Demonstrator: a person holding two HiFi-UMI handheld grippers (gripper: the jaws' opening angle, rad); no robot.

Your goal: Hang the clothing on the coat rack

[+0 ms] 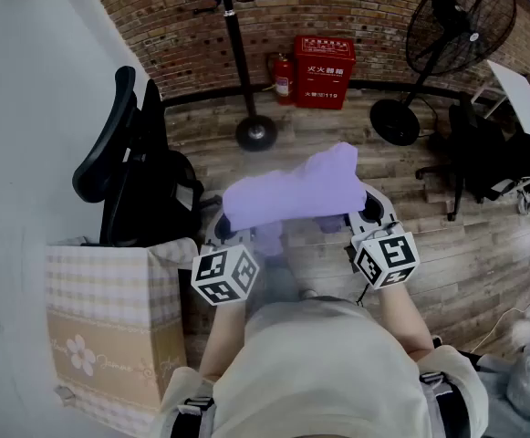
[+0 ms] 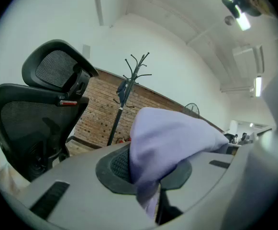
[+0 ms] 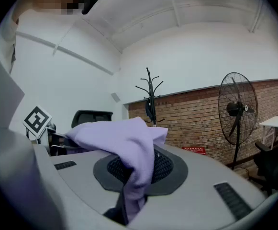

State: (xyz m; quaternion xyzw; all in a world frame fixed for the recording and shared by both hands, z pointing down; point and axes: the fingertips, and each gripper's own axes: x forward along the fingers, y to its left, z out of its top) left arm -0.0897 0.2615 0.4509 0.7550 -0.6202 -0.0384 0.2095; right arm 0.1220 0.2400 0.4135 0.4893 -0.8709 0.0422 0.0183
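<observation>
A lilac garment (image 1: pixel 292 192) hangs stretched between my two grippers in front of me. My left gripper (image 1: pixel 242 240) is shut on its left end; in the left gripper view the lilac cloth (image 2: pixel 170 145) bunches out from between the jaws. My right gripper (image 1: pixel 360 219) is shut on the right end, where the cloth (image 3: pixel 129 152) drapes over the jaw. The black coat rack (image 1: pixel 237 62) stands ahead by the brick wall, its round base (image 1: pixel 256 133) on the floor. Its hooks (image 2: pixel 136 66) show in the left gripper view and the rack's top (image 3: pixel 150 87) in the right gripper view, with something dark hanging on it.
A black office chair (image 1: pixel 132 167) stands at the left, next to a checked cardboard box (image 1: pixel 119 322). A standing fan (image 1: pixel 447 35) is at the right, with a red fire-equipment box (image 1: pixel 323 71) against the wall. More chairs and a desk (image 1: pixel 511 144) sit at the far right.
</observation>
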